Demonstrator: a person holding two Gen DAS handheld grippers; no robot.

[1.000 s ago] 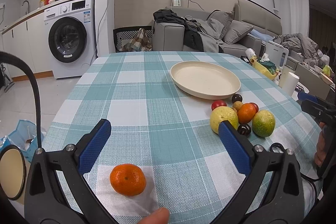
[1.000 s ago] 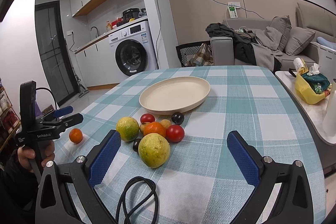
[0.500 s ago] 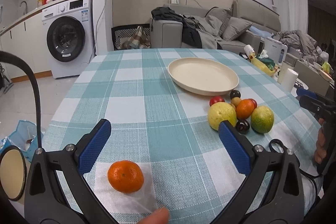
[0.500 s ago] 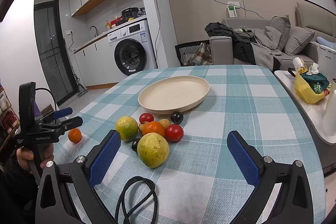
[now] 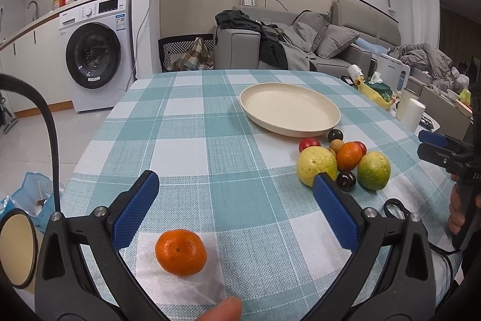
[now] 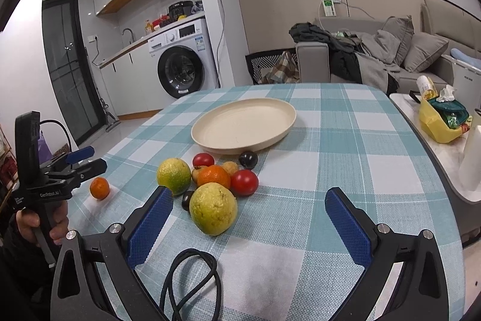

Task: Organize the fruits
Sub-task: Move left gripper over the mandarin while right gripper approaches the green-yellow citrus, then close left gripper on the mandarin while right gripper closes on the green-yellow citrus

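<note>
A lone mandarin (image 5: 181, 252) rests on a white check of the tablecloth, low between the fingers of my open left gripper (image 5: 235, 178), behind their tips. The mandarin (image 6: 99, 188) also shows beside the left gripper (image 6: 87, 160) in the right wrist view. An empty cream plate (image 6: 243, 125) sits mid-table. Just before it lies a cluster: a yellow fruit (image 6: 214, 208), a green citrus (image 6: 173, 176), an orange (image 6: 214, 176), two tomatoes (image 6: 244, 182), dark plums (image 6: 248, 159). My right gripper (image 6: 249, 194) is open, with the yellow fruit just inside its left finger.
A black cable loop (image 6: 192, 276) lies on the cloth under the right gripper. A side table (image 6: 436, 152) with a yellow bag (image 6: 439, 125) and a paper roll stands past the right edge. A washing machine (image 5: 96, 50) and sofa (image 5: 300, 47) stand beyond the table.
Both views have drifted only slightly. No fruit has moved, and both grippers stay open.
</note>
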